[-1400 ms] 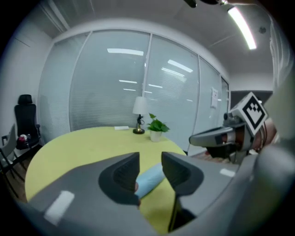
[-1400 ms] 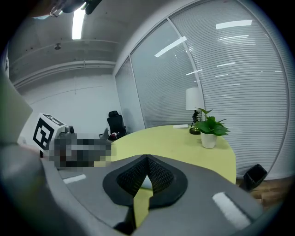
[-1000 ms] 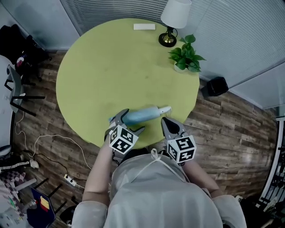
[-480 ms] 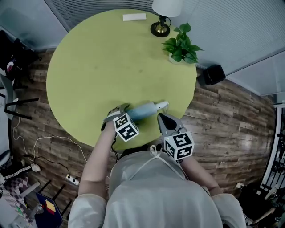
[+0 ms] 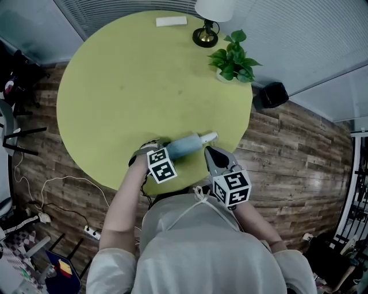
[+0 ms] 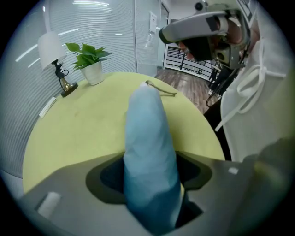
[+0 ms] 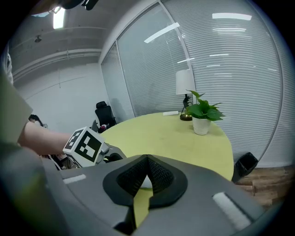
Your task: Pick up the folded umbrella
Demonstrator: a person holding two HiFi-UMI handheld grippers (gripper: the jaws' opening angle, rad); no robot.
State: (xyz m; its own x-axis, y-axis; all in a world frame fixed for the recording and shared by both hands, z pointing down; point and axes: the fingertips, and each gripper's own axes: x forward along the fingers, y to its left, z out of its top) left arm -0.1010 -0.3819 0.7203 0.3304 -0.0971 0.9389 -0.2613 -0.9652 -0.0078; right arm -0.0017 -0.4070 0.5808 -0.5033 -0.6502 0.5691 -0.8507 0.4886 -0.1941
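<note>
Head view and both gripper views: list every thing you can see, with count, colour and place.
table: one, yellow-green, round, middle of the room
umbrella: one, light blue, folded, lying by the table's near edge
lamp: one, white shade, table's far edge
plant: one, green in a white pot, right of the lamp
box: one, white, flat, left of the lamp
bin: one, black, on the floor right of the table
floor: brown wood planks, around the table
left tool: one, grey, jaws closing on the umbrella
right tool: one, grey, jaws together, empty, beside the umbrella
</note>
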